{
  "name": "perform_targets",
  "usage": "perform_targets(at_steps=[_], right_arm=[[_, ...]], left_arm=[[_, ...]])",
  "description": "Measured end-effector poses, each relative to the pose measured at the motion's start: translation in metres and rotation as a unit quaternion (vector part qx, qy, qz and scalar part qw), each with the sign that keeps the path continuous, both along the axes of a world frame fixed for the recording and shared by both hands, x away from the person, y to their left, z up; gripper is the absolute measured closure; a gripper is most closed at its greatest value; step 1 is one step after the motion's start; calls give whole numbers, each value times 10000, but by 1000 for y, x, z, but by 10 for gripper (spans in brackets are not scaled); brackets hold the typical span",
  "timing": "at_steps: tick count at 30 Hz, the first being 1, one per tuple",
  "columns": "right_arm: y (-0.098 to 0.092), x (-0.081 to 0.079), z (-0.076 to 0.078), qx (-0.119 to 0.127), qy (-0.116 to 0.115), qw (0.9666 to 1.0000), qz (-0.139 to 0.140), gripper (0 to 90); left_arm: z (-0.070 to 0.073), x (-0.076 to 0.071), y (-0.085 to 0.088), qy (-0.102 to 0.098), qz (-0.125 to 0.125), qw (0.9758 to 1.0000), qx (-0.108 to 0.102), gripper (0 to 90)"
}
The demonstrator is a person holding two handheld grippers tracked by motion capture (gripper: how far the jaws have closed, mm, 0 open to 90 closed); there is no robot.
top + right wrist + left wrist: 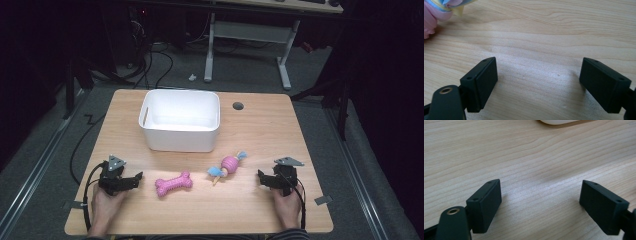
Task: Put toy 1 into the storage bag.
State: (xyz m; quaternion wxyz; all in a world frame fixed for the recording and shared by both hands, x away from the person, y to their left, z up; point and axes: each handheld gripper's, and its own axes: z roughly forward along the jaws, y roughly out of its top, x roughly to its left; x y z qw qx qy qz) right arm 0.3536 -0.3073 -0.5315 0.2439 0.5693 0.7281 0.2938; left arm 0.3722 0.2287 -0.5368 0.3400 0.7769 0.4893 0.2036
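Observation:
A pink bone-shaped toy [173,183] lies on the wooden table near the front, left of centre. To its right lies a pink candy-shaped toy [228,165] with blue and yellow ends; its edge also shows at the top left of the right gripper view as the candy toy [434,12]. A white bin [180,120] stands behind them, empty as far as I can see. My left gripper [136,178] rests at the front left, open, jaws wide apart over bare wood [540,195]. My right gripper [261,176] rests at the front right, open, nothing between its jaws [539,75].
A round cable hole [238,106] sits in the table right of the bin. The table's edges [200,232] lie close behind both hands. Beyond the table are a dark floor with cables and the legs of a white desk [285,70].

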Motion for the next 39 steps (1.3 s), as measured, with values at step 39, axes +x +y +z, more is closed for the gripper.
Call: perform_targets(at_steps=[39], right_arm=[[0,0,0,2,-4,10000,5,153]], left_arm=[[38,-11,-16,76,-748,9960,-492,250]])
